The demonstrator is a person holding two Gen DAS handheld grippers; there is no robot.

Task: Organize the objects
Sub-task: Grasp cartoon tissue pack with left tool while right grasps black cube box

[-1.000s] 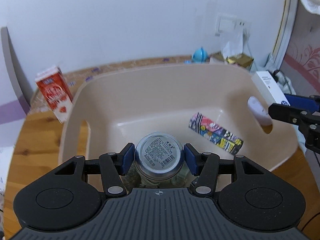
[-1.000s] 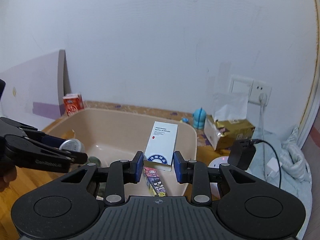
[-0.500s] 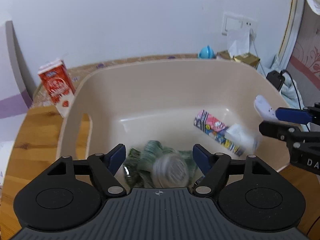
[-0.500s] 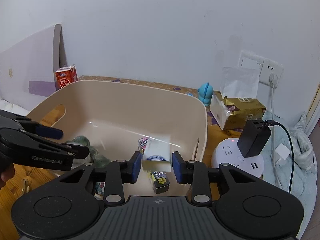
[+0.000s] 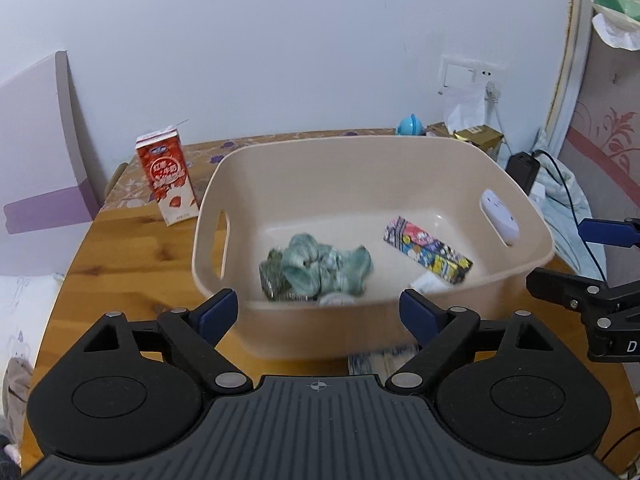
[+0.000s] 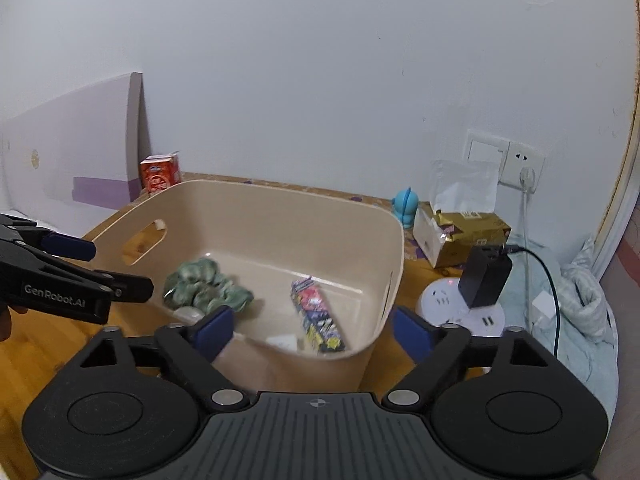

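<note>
A: Both tools empty. Left gripper (image 5: 318, 312) with jaws opening wide, nothing between them; right gripper (image 6: 310, 330) the same, jaws opening, pads clear of everything.

B: And the things to tidy?

A: Mostly inside the beige bin (image 5: 360, 148). Green cloth bundle (image 5: 320, 268) at about seven o'clock on the bin floor, with a round lid or can end (image 5: 336, 300) half hidden at its near edge. Patterned box (image 5: 426, 254) lying flat toward three o'clock. White box corner (image 6: 286, 342) poking out beside it, mostly hidden by the near wall.

B: Anything left outside?

A: Red milk carton (image 5: 168, 182), upright on the wooden table (image 5: 120, 260), at ten o'clock from the bin, close to the wall.

B: Risks?

A: Probably three. Tall, narrow carton: likely to topple if nudged by one pad before the squeeze. Bin rim right under both grippers: easy to hook with a low pass and drag the whole bin. Also two grippers side by side at the near rim: possible clash if both reach left together.
</note>
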